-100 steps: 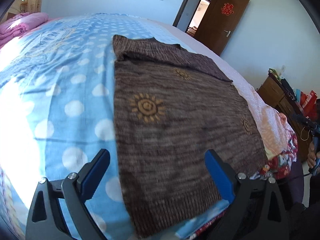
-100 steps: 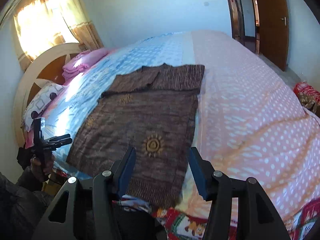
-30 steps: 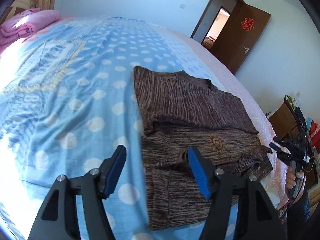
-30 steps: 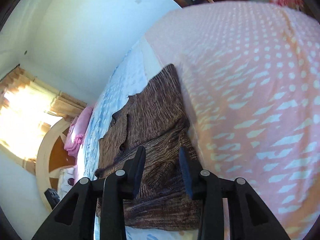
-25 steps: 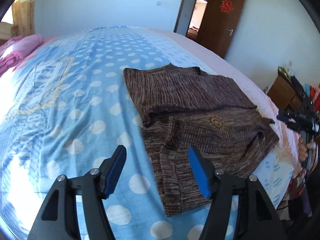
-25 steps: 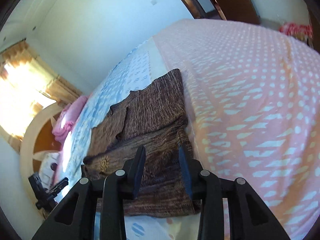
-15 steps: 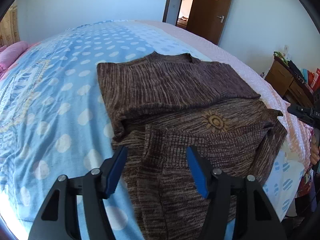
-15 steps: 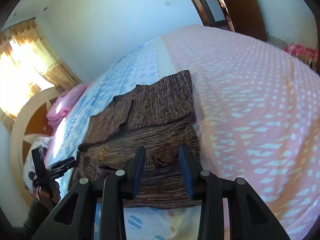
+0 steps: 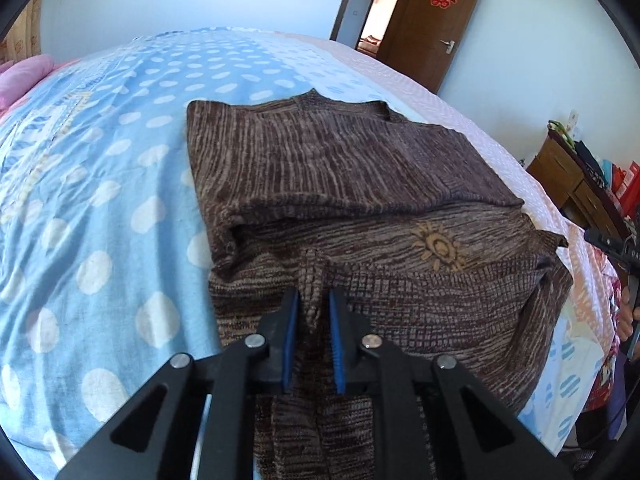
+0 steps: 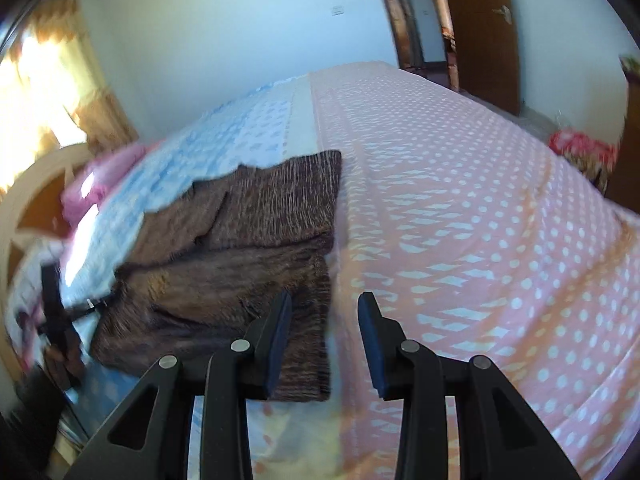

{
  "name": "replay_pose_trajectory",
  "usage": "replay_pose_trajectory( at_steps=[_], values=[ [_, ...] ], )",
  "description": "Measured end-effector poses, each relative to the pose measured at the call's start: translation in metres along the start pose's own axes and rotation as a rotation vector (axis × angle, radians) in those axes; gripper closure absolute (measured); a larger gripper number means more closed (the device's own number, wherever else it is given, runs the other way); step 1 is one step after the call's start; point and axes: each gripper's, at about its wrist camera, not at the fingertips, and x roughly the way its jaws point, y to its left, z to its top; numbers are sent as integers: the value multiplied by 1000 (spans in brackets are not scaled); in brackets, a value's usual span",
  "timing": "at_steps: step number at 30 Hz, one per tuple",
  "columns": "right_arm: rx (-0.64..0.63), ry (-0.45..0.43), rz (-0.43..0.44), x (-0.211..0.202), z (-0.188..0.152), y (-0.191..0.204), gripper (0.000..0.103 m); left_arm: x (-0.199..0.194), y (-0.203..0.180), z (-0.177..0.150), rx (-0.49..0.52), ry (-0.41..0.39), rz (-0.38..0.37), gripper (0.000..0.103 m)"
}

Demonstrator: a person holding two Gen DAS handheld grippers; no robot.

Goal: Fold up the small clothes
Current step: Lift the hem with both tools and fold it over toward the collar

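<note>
A brown knitted sweater [image 9: 340, 168] with a yellow sun motif [image 9: 438, 248] lies folded in layers on the bed. In the left wrist view my left gripper [image 9: 313, 296] sits low on the sweater's near layer, jaws closing, with a raised ridge of knit pinched between the blue pads. The right wrist view is blurred. There my right gripper [image 10: 325, 300] hangs open over the sweater's [image 10: 248, 248] right edge and the pink cover, with nothing between its fingers. Its left finger overlaps the sweater's edge in the picture.
The bed has a blue dotted cover [image 9: 100, 160] and a pink dotted cover [image 10: 480, 220]. A pink pillow [image 9: 20, 76] and a wooden headboard [image 10: 24, 200] lie at the head end. A wooden cabinet [image 9: 568, 176] stands beside the bed, a brown door [image 9: 436, 20] beyond.
My left gripper came down onto the sweater and its jaws went from wide apart to pinching a ridge of knit. The right gripper rolled and rose slightly, its jaws unchanged.
</note>
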Motion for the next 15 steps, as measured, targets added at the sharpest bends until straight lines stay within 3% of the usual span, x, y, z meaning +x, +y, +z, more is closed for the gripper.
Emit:
replay_pose_trajectory(
  at_steps=[5, 8, 10, 12, 15],
  values=[
    [-269, 104, -43, 23, -10, 26, 67, 4, -4, 3, 5, 1, 21, 72],
    [-444, 136, -73, 44, -14, 48, 67, 6, -10, 3, 23, -13, 42, 72],
    [-539, 144, -112, 62, -14, 60, 67, 6, -11, 2, 26, -23, 42, 78],
    [-572, 146, -103, 75, -8, 68, 67, 5, -8, 1, 13, -27, 35, 85],
    [-482, 148, 2, 95, 15, 67, 67, 3, 0, 1, -34, -32, -2, 87]
  ],
)
